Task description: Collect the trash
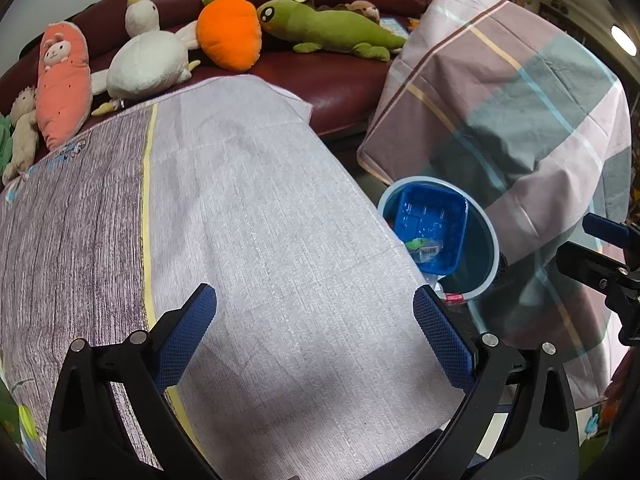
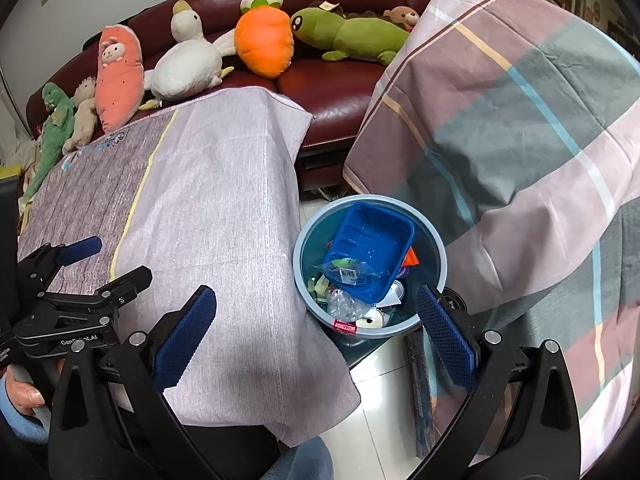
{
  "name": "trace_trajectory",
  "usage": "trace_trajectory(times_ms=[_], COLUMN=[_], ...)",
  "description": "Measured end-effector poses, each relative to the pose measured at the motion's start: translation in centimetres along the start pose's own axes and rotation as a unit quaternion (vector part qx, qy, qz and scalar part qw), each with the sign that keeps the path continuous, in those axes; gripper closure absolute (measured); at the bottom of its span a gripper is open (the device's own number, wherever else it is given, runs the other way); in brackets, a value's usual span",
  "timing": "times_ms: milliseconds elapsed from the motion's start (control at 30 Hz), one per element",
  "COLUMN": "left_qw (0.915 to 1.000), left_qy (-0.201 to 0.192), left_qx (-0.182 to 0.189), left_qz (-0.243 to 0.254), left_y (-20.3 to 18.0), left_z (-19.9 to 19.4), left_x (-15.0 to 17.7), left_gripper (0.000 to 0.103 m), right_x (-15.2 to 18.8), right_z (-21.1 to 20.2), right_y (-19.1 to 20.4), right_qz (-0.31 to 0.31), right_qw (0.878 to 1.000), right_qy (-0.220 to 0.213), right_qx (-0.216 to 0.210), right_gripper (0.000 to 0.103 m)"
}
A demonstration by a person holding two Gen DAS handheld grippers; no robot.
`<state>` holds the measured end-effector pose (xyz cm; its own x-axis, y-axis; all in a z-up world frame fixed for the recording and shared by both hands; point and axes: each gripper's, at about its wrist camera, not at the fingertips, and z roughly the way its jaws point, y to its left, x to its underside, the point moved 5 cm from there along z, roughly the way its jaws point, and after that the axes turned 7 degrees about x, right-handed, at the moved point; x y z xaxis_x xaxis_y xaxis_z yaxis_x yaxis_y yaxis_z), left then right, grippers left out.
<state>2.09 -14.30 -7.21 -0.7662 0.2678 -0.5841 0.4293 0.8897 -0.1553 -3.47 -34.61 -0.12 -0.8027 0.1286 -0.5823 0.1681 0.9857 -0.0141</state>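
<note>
A light blue round bin (image 2: 436,248) stands on the floor between the cloth-covered table (image 2: 224,216) and a draped plaid cloth. A blue plastic tray (image 2: 368,240), a clear wrapper (image 2: 344,274) and other trash lie inside it. The bin also shows in the left wrist view (image 1: 486,236), with the tray (image 1: 432,224) in it. My left gripper (image 1: 314,320) is open and empty over the tablecloth (image 1: 260,220). My right gripper (image 2: 316,320) is open and empty, near the table's right edge, just before the bin. The left gripper also shows at the left of the right wrist view (image 2: 116,260).
A dark red sofa (image 2: 332,80) behind the table holds plush toys: an orange carrot (image 2: 262,42), a white duck (image 2: 186,68), a green lizard (image 2: 352,34). A large plaid cloth (image 2: 520,120) drapes something at the right. White floor tiles (image 2: 380,420) show below the bin.
</note>
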Motion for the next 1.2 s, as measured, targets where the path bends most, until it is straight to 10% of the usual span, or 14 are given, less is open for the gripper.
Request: trace_trajectory(times_ms=[1200], left_qw=[0.9999], left_qy=[0.006], left_qx=[-0.007], left_qz=[-0.009], left_y=[0.4], left_z=[3.0], left_x=[0.6], left_gripper=[0.004], right_x=[1.0], right_z=[4.0], right_y=[-0.6], right_qz=[0.025], right_qw=[0.999], right_qy=[0.037], right_qx=[-0.001], right_gripper=[0.007])
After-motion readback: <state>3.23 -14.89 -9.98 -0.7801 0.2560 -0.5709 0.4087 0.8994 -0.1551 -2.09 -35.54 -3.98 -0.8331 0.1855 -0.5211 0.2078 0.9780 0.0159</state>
